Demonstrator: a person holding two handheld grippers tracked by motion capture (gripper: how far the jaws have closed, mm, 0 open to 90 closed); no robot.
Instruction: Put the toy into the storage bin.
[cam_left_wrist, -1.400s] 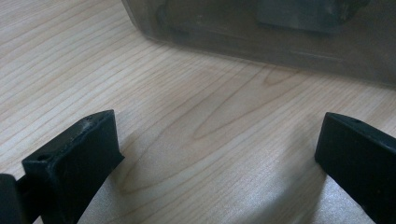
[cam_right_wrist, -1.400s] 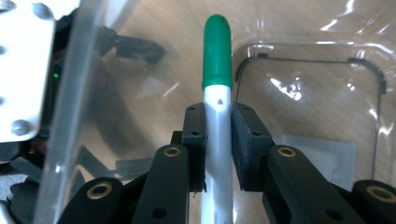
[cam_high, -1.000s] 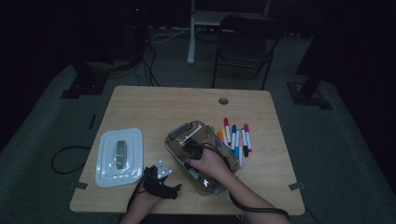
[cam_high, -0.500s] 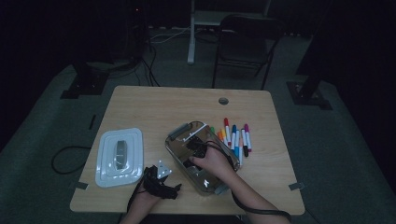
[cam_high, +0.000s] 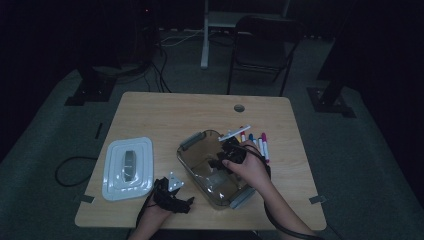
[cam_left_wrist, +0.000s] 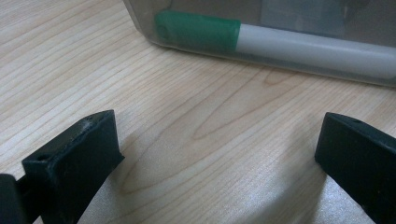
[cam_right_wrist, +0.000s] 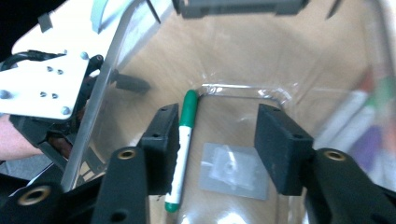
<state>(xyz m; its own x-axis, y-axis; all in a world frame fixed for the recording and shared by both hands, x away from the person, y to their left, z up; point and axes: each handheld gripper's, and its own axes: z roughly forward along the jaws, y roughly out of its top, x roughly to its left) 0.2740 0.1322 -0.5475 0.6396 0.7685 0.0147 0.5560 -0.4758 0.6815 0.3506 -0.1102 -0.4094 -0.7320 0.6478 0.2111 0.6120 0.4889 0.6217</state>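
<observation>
step: R tongs (cam_right_wrist: 217, 144) have just been opening over clear tub (cam_high: 197, 150); green marker (cam_right_wrist: 183, 149) lies loose on tub floor, dropped. Lift straight, clear rim, go to markers (cam_high: 255, 142) near surface's right edge.
L tongs (cam_left_wrist: 210, 154): open, empty, front edge.
views: R view shows marker's full length; L view, cap through wall.

No writing, brand, number or sign can be read anywhere in these pictures. The green-capped marker (cam_right_wrist: 183, 148) at the centre of the right gripper view has a plain white barrel. The pale label (cam_right_wrist: 233, 171) on the floor of the clear container (cam_high: 189, 143), at lower centre of that view, is too blurred to read.
</observation>
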